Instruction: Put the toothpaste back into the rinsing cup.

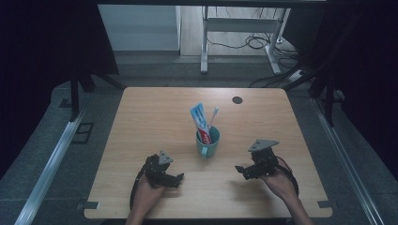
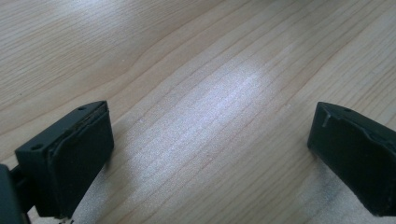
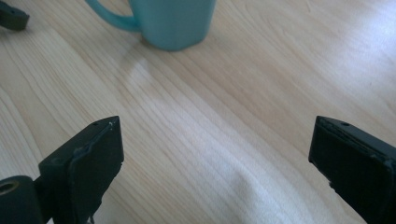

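A teal mug [image 1: 207,141] stands upright near the middle of the wooden table [image 1: 155,112]. A toothpaste tube [image 1: 200,123] and a toothbrush [image 1: 213,116] stick out of it. My left gripper [image 1: 177,180] rests low at the front left, open, with bare wood between its jaws. My right gripper [image 1: 241,171] sits at the front right, also open and empty. In the right gripper view the mug [image 3: 175,21] with its handle lies ahead, beyond the jaws. The left gripper view has only wood grain between its fingers [image 2: 79,149].
A dark round cable hole [image 1: 237,100] marks the far right part of the table. Beyond the far edge stand white desk legs [image 1: 204,42] and floor cables. Metal rails [image 1: 51,164] run along both sides.
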Action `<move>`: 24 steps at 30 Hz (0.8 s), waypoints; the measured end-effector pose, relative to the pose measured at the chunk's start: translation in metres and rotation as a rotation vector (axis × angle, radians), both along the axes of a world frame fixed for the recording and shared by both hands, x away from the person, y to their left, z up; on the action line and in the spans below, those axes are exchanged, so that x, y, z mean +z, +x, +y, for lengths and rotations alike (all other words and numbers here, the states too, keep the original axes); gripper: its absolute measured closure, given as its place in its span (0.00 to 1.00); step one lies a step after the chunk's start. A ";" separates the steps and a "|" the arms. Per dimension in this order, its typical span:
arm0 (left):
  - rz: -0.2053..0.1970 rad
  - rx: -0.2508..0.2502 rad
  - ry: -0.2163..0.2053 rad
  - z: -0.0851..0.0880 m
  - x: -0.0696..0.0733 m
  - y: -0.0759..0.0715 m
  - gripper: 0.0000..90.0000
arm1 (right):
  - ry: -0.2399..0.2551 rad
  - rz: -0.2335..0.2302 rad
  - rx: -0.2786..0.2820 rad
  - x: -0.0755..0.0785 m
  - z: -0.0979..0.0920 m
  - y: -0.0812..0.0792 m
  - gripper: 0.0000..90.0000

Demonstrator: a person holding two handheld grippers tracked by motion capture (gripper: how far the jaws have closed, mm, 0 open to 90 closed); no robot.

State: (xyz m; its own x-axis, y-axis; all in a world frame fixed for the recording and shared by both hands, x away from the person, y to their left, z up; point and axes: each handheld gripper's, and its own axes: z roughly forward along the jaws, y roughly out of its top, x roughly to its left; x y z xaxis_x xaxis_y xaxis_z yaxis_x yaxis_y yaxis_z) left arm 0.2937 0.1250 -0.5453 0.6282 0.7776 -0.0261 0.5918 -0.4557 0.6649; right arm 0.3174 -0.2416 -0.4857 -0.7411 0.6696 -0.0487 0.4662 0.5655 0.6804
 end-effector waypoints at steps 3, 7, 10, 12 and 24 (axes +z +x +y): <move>0.000 -0.003 0.003 0.000 0.000 0.000 0.00 | 0.001 0.001 -0.005 -0.006 -0.004 -0.003 0.03; 0.001 0.000 0.002 0.000 0.000 0.000 0.00 | 0.005 0.008 -0.012 -0.014 -0.008 -0.006 0.03; 0.000 0.002 -0.001 0.000 0.000 0.000 0.00 | 0.005 0.011 -0.017 -0.022 -0.010 -0.009 0.03; 0.001 0.003 -0.002 0.000 0.000 0.000 0.00 | 0.003 0.013 -0.022 -0.026 -0.012 -0.011 0.03; -0.001 0.001 0.000 0.000 0.000 0.000 0.00 | 0.019 0.027 -0.040 -0.054 -0.018 -0.016 0.03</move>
